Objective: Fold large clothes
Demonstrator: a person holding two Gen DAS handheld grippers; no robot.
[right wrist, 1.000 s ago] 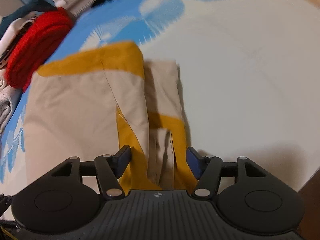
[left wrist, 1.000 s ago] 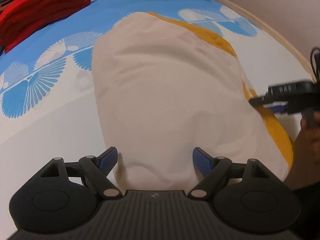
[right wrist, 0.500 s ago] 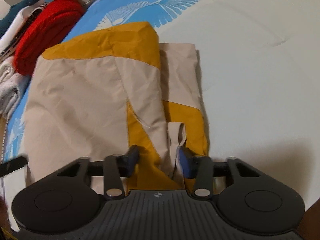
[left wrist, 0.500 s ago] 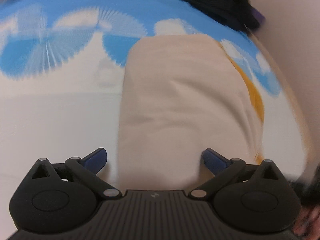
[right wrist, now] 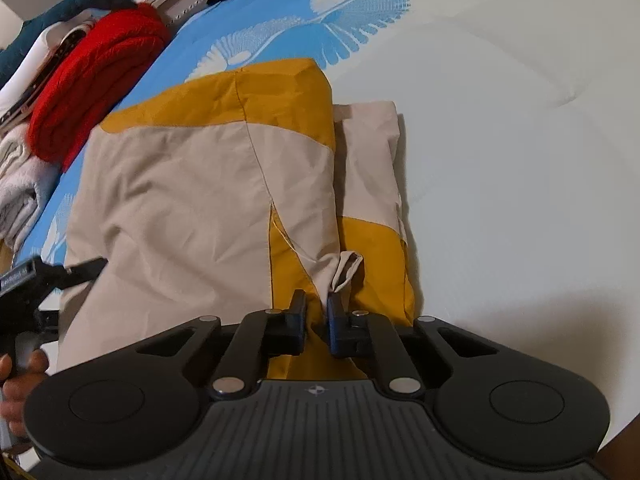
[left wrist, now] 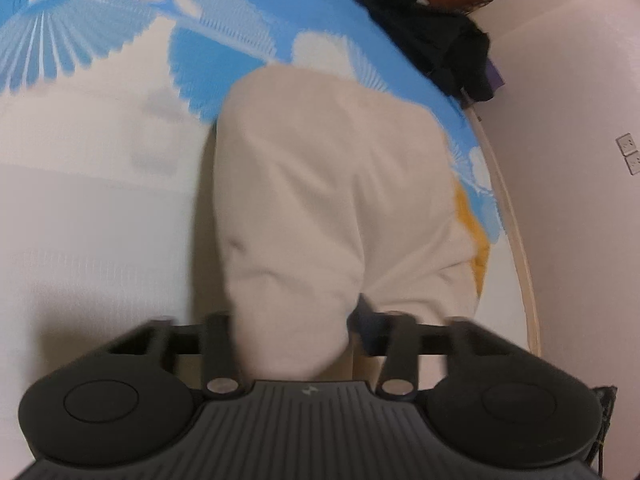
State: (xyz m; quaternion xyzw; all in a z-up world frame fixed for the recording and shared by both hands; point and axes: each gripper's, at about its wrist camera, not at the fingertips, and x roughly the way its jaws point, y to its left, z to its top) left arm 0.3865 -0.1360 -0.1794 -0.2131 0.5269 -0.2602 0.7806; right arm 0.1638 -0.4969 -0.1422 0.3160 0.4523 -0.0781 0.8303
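One folded garment (right wrist: 180, 208) (beige, mustard) lies lengthwise away from view.

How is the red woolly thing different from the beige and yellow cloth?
The red woolly thing is one colour, thick and fuzzy; the beige and yellow cloth is two colours, thin and creased. The red one sits by the bed's edge; the cloth lies nearer and spreads wider. Both are folded on the bedcover.
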